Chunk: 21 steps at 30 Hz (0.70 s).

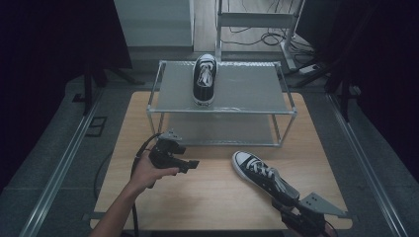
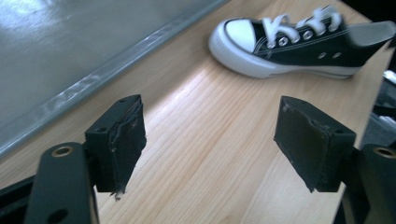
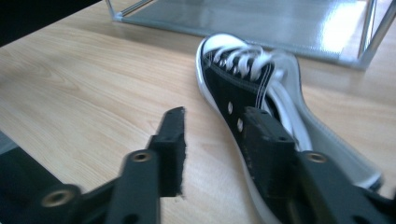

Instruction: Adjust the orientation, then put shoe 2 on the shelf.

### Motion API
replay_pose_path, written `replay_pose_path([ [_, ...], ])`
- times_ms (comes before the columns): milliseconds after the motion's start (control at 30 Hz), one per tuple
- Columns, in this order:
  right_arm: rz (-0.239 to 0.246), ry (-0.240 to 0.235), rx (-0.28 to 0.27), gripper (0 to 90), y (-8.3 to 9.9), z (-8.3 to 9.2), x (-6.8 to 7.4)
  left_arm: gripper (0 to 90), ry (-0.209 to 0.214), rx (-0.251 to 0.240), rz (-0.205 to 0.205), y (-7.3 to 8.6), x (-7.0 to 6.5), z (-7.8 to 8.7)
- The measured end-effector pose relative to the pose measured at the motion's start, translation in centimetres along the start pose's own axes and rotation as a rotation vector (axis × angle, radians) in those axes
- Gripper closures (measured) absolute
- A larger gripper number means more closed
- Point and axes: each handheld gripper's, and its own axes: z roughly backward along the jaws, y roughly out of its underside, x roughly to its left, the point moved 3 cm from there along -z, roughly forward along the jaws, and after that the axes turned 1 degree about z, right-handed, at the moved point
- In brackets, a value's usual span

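The sneaker (image 1: 265,177) lies near the table's (image 1: 207,197) front right corner, toe toward the rack (image 1: 222,89). Light canvas, soft upper, stiff rubber sole: I judge the heel collar the best hold. The right gripper (image 3: 215,140) is spread beside it, pinching nothing; the left gripper (image 2: 210,140) is spread and empty.

A two-tier rack (image 1: 284,86) stands on the far half of the table (image 1: 212,197), its long side running left to right. One shoe (image 1: 205,79) lies on the rack's top shelf (image 1: 247,86), left of that shelf's middle, toe toward the near edge. A second shoe (image 1: 264,175) lies on the table right of centre — just near of the rack, toe pointing far-left, heel toward the near right corner. The left gripper (image 1: 192,164) is over the table left of this shoe, near of the rack's left end. The right gripper (image 1: 289,207) sits at the near right corner, at the shoe's heel — one jaw inside the heel opening, the other outside it.
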Motion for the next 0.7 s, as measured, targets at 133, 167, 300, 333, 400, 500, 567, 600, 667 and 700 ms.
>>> replay_pose_path([
  [133,0.024,0.005,0.02,45.8,-2.0,0.0,-0.7,24.8,0.003,0.004,0.034,0.8,0.2,-0.6],
  [167,0.03,0.007,0.028,43.3,-2.4,-0.2,-0.9,24.8,-0.002,0.006,0.036,1.1,0.3,-0.8],
  [300,0.051,-0.01,0.079,34.6,-3.8,-1.2,-1.7,24.7,0.001,0.012,0.056,1.9,0.5,-1.6],
  [333,0.059,-0.02,0.091,32.6,-4.0,-1.3,-1.7,24.8,-0.015,0.016,0.061,2.1,0.6,-1.8],
  [400,0.077,-0.049,0.12,29.8,-4.6,-1.9,-1.8,24.8,-0.015,0.016,0.067,2.4,0.7,-2.0],
  [500,0.096,-0.076,0.164,27.9,-5.3,-2.5,-2.1,24.9,-0.023,0.016,0.07,2.9,0.7,-2.3],
  [567,0.11,-0.064,0.193,26.7,-5.8,-3.0,-2.5,25.0,-0.04,0.021,0.068,3.2,0.7,-2.6],
  [600,0.114,-0.064,0.216,25.8,-6.0,-3.4,-2.8,25.0,-0.04,0.024,0.068,3.3,0.7,-2.7],
  [667,0.133,-0.052,0.252,24.4,-6.3,-4.0,-3.1,25.0,-0.052,0.028,0.069,3.6,0.7,-3.0],
  [700,0.143,-0.05,0.272,23.5,-6.4,-4.3,-3.2,25.0,-0.056,0.028,0.072,3.8,0.7,-3.2],
])
